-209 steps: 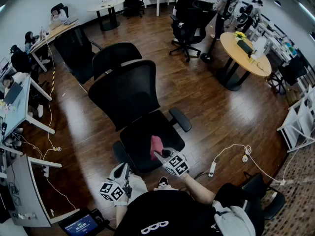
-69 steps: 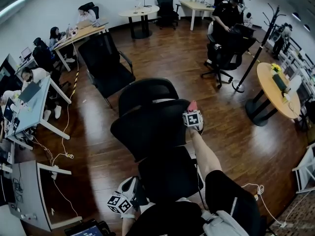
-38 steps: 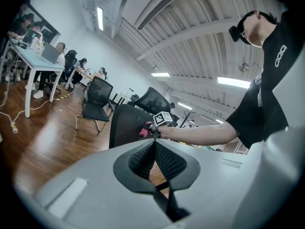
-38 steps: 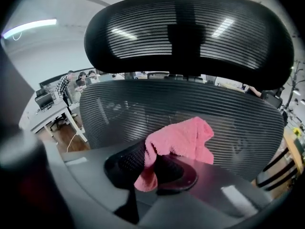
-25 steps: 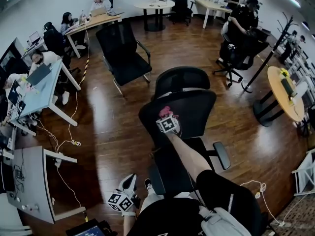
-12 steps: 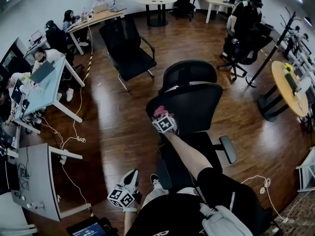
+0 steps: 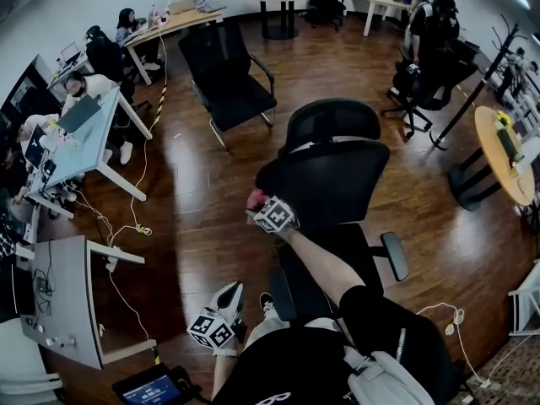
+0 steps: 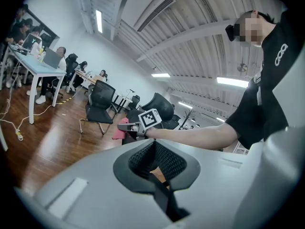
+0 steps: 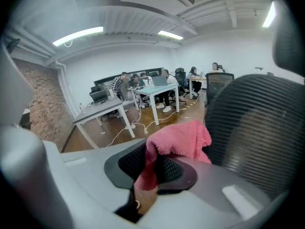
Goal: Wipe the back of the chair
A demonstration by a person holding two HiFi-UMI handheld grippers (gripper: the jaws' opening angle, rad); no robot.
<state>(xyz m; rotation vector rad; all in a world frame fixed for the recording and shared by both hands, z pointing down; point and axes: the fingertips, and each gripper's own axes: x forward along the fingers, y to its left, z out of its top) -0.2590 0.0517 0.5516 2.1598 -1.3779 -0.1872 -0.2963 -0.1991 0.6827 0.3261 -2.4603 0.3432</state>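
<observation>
Head view: at the far left a light bench [image 7: 80, 146] with seated people is seen, well apart from the work. Nearer, low beside the person's body, the left gripper [image 7: 231, 294] is held idle. In the left gripper view its jaws are seen apart with nothing between them. It is judged to be parked there so that the wiping arm is left free.

To its right and farther off, the right gripper [image 7: 255, 201] is stretched out on a straight arm, its jaws closed on a pink cloth [image 7: 256, 197]. In the right gripper view the cloth is seen pinched by one end, so that a loose bunch sticks out beyond the jaws. This hold is judged to put soft cloth, not hard jaws, against the chair.

The cloth is placed at the left edge of the black mesh chair back [image 7: 333, 180], against it or just beside it; contact cannot be settled. The headrest [image 7: 333, 125] is seen beyond the back, the seat [image 7: 346, 256] nearer. A stroke rightward across the mesh is judged the likely next move.
</observation>
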